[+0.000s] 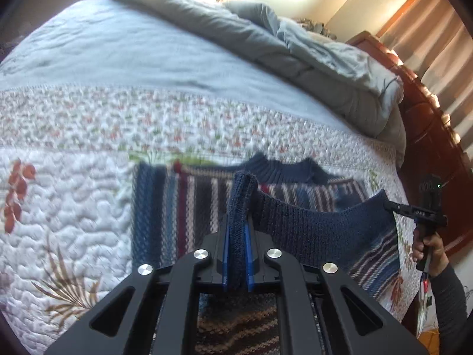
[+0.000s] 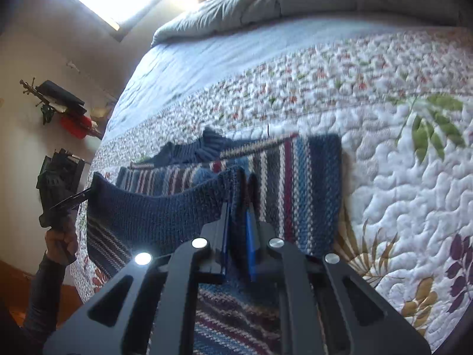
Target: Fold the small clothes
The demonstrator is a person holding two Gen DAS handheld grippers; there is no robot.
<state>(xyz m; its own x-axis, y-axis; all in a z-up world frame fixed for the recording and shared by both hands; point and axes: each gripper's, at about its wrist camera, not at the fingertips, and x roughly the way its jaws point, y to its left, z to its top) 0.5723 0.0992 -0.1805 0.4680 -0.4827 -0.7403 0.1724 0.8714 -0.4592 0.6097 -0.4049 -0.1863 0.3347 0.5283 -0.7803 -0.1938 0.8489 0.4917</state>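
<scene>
A striped knit sweater (image 1: 183,207) in navy, blue, maroon and white lies flat on the floral quilt (image 1: 74,207), collar away from me. My left gripper (image 1: 239,224) is shut on the navy ribbed hem, which bunches up between its blue pads. The hem stretches, lifted off the quilt, across to my right gripper (image 1: 390,205), which pinches its other corner. In the right wrist view the sweater (image 2: 295,183) lies ahead, my right gripper (image 2: 239,207) is shut on the navy hem, and my left gripper (image 2: 84,196) holds the far corner at the left.
A rumpled grey duvet (image 1: 295,47) is piled at the far end of the bed. A wooden bed frame (image 1: 428,136) and curtains (image 1: 443,53) run along the right. A wall rack with dark and red items (image 2: 68,109) hangs beyond the bed's left edge. A hand (image 1: 428,248) and sleeve hold the right gripper.
</scene>
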